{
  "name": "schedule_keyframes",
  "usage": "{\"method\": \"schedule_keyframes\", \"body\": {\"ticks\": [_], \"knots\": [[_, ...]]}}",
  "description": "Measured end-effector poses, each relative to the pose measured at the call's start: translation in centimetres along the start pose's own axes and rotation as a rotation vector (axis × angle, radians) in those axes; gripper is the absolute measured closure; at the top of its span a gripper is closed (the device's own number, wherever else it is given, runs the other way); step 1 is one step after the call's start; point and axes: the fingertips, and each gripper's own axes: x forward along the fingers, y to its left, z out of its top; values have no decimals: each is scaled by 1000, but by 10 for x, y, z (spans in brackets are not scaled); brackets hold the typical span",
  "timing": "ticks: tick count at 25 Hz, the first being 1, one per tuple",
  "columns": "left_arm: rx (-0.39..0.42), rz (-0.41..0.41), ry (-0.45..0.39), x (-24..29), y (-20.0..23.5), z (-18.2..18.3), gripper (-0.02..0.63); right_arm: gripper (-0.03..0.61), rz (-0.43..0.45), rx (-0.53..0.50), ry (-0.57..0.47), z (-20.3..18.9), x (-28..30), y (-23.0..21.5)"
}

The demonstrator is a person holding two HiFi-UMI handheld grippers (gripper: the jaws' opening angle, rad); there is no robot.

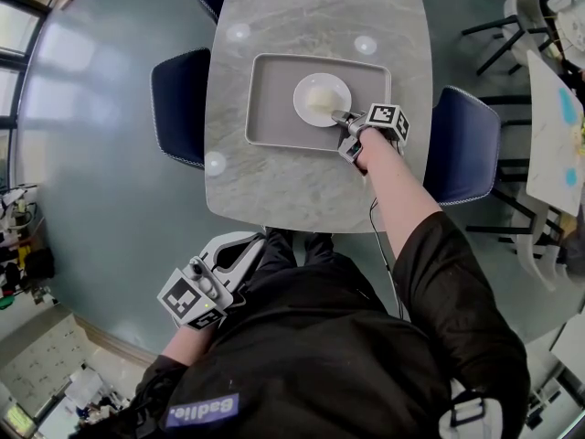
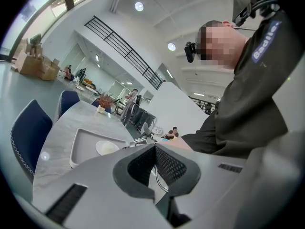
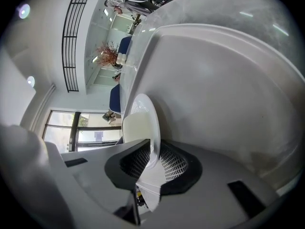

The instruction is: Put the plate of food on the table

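straddling the lower-right rim of the round white plate (image 1: pixel 306 88) with the right gripper (image 1: pixel 342 117), jaws slightly apart and not pinching the thin glossy lip. resting flat in the grey rectangular tray (image 1: pixel 270 108) on the marbled oval table (image 1: pixel 302 16), pale food (image 1: pixel 323 101) heaped mid-plate. hanging at lower left with the left gripper (image 2: pixel 153 162), jaws barely parted on nothing, far farther off.

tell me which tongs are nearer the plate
Right. The right tongs straddle the plate rim; the left tongs hang by the person's hip, short of the table.
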Motion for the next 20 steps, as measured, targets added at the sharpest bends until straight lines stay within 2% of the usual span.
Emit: {"method": "schedule_keyframes", "body": {"ticks": [4,14,20], "knots": [[-10,-5,-10,2,1,3,609,518,-19,-16,9,2,-2,-1],[-9,55,-20,-1,16,5,609,437,-112,-121,80,-2,-4,4],[-13,56,-34,-5,17,7,609,434,-150,-148,92,-5,-11,0]]}}
